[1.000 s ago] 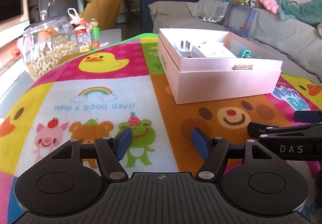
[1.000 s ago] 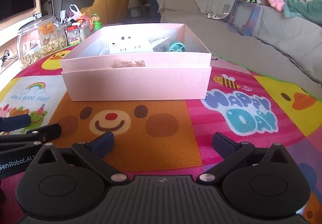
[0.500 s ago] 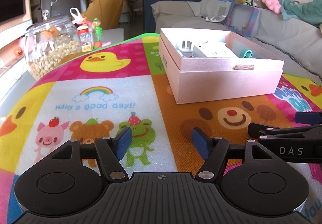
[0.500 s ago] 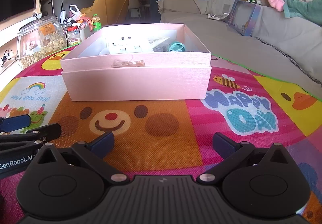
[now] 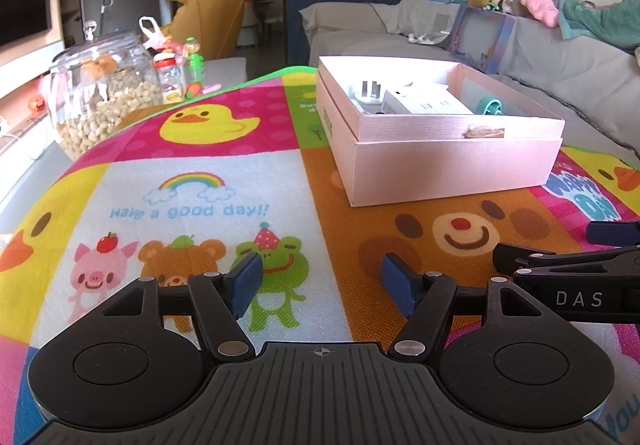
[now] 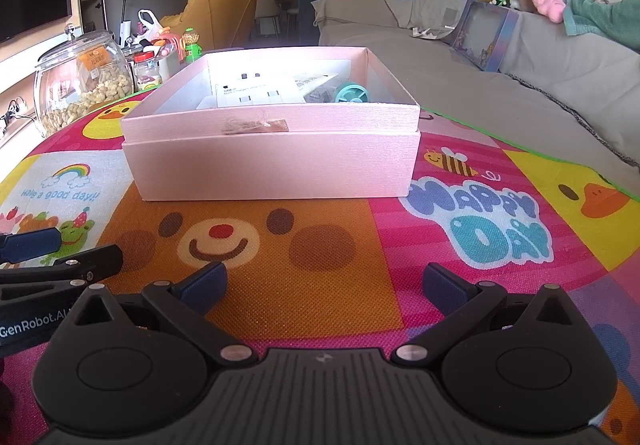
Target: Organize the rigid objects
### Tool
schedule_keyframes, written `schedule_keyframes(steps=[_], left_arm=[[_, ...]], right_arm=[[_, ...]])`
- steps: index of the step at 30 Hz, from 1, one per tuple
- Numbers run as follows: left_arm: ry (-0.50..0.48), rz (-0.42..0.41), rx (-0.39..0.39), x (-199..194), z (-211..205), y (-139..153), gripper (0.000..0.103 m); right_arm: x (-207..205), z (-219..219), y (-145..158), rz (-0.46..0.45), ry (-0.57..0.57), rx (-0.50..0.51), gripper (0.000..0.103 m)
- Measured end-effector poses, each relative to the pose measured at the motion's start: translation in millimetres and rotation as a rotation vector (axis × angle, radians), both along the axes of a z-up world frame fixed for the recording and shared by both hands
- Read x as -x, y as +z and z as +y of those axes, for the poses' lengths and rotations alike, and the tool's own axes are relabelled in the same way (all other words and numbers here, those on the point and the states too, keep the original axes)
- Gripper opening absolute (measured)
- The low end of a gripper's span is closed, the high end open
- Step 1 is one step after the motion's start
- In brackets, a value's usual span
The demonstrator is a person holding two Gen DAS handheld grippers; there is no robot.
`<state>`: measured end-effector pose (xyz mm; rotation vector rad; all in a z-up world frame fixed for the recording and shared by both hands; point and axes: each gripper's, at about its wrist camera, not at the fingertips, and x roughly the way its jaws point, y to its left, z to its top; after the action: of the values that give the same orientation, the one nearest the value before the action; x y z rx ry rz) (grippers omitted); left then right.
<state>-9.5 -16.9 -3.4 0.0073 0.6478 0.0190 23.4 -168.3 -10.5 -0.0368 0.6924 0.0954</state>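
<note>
On a cartoon-printed play mat (image 6: 304,285): open pale pink cardboard box (image 6: 272,169), both claws empty before it.

Box seated in its own upturned lid, resting on the mat's orange bear panel and running onto the panels behind it; a strip of torn tape on the front rim. Contents: white rectangular power adapter (image 5: 426,105) with metal plug prongs (image 5: 370,89) beside it, teal plastic ring (image 6: 352,93) toward the box's right wall, a folded paper. Left gripper (image 5: 320,285): blue-padded fingers spread apart, nothing between them, low over the mat in front of the box's left corner. Right gripper (image 6: 324,285): fingers spread wide, nothing held, in front of the box's centre. Left of the box, off the mat's edge: lidded clear glass jar of peanuts (image 5: 100,93). Behind the box: grey sofa (image 6: 500,85).
</note>
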Motion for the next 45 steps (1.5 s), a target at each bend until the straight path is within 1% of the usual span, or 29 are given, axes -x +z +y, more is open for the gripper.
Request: schedule_keyframes(steps=[45], left_arm=[[0.000, -0.001, 0.008, -0.6, 2.1, -0.6, 0.072]], right_arm=[[0.1, 0.0, 0.0, 0.000, 0.000, 0.000, 0.103]])
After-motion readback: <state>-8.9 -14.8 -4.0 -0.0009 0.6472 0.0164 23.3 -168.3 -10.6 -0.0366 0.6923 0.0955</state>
